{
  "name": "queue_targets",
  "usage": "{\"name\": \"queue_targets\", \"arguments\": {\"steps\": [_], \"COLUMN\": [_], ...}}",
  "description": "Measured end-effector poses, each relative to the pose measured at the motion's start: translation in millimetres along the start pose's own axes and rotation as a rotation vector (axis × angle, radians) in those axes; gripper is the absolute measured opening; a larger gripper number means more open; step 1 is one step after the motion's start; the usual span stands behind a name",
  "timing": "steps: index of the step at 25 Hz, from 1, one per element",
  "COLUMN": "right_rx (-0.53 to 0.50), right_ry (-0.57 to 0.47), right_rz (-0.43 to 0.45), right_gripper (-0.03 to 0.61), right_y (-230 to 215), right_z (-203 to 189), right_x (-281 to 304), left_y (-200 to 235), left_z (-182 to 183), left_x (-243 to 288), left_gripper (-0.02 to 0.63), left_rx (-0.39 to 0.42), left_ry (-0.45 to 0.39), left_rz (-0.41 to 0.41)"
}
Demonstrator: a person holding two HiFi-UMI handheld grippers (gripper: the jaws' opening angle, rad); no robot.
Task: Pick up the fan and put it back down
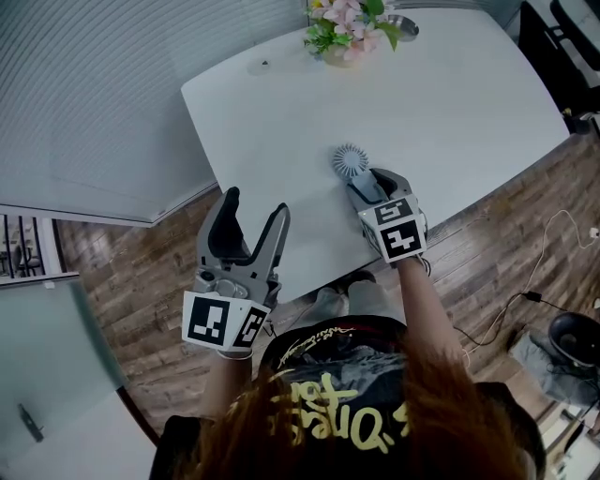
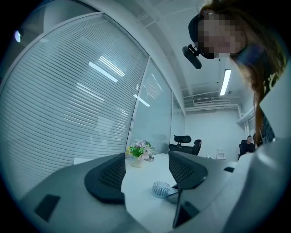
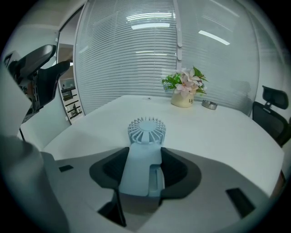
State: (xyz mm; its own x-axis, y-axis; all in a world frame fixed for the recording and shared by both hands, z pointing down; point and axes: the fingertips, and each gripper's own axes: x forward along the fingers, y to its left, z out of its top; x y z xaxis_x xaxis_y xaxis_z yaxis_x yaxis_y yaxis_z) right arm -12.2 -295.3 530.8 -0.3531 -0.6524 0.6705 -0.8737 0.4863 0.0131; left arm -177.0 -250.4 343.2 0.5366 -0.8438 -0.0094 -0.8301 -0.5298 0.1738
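Presumably light and stiff, the pale-blue plastic fan [image 3: 144,145] lies on the white tabletop [image 1: 450,103], well apart from the vase of pink flowers [image 1: 349,28]; its handle [image 3: 136,170], sturdier than the grille [image 3: 146,130], is clasped by the right tongs [image 3: 144,159]. The left tongs [image 2: 146,171] are held wide, empty.

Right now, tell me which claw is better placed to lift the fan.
Right. The right claw clamps the fan by its handle. The left claw stands open and empty at the near edge of the table, apart from the fan.
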Motion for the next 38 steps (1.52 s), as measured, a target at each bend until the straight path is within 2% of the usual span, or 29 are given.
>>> {"name": "queue_targets", "arguments": {"steps": [7,13,18,22,30,38], "right_rx": [0.051,0.035,0.023,-0.009,-0.088,-0.106], "right_ry": [-0.073,-0.130,-0.197,-0.266,-0.422,-0.572], "right_rz": [0.001,-0.002,0.033,0.074,0.089,0.103], "right_gripper": [0.218,0.218,0.218,0.218,0.218,0.218], "right_y": [-3,-5,-7,-8,-33,-60], "right_z": [8,24,45,67,111,140], "right_x": [-5,-21,-40,-63,-120,-176], "left_y": [2,-11,-25,-39,-74,-109], "left_z": [-1,1,4,12,36,56], "left_x": [4,9,19,25,41,56], "left_gripper": [0.288,0.287,0.287,0.287,0.287,0.287], "left_rx": [0.007,0.017,0.022,0.031,0.066,0.116], "left_ry": [-0.001,0.000,-0.010,-0.030,-0.091,-0.134], "left_rz": [-0.007,-0.022,-0.014,0.002,0.022,0.026]}}
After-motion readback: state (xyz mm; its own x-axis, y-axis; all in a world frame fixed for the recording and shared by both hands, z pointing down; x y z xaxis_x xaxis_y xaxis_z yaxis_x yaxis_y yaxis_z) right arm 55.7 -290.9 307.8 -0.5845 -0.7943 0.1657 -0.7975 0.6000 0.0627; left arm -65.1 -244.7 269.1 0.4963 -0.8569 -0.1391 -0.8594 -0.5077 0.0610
